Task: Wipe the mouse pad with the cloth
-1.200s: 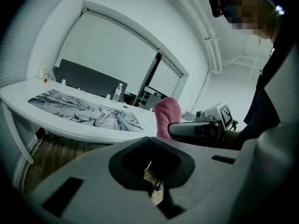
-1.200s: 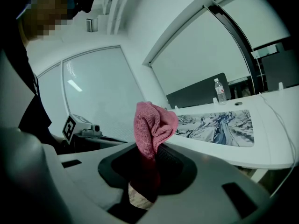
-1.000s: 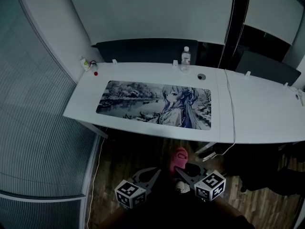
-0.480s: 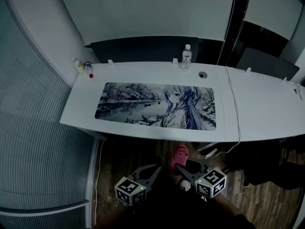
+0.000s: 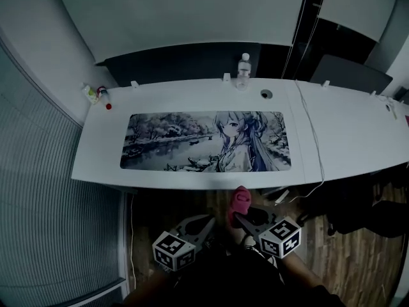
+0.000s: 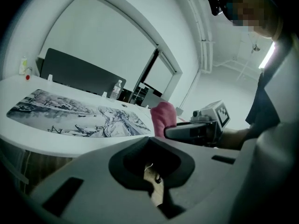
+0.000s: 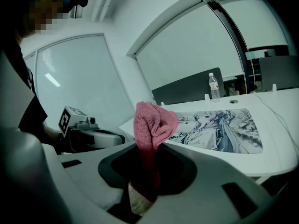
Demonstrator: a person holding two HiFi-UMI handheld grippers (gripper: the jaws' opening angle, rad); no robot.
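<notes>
The mouse pad, printed with a grey drawn figure and winter scene, lies flat in the middle of the white desk. My right gripper is shut on a pink cloth, which sticks up out of the jaws just in front of the desk's front edge, off the pad. In the right gripper view the cloth rises from the gripper with the pad beyond. My left gripper is beside it, below the desk edge, shut and holding nothing.
A water bottle stands at the desk's back edge, and small bottles sit at the back left corner. A white cable runs across the desk right of the pad. Wooden floor lies below, with a dark chair at the right.
The view has drawn closer to the desk, and its front edge now sits just above the cloth. Both grippers keep their hold and their place side by side.
</notes>
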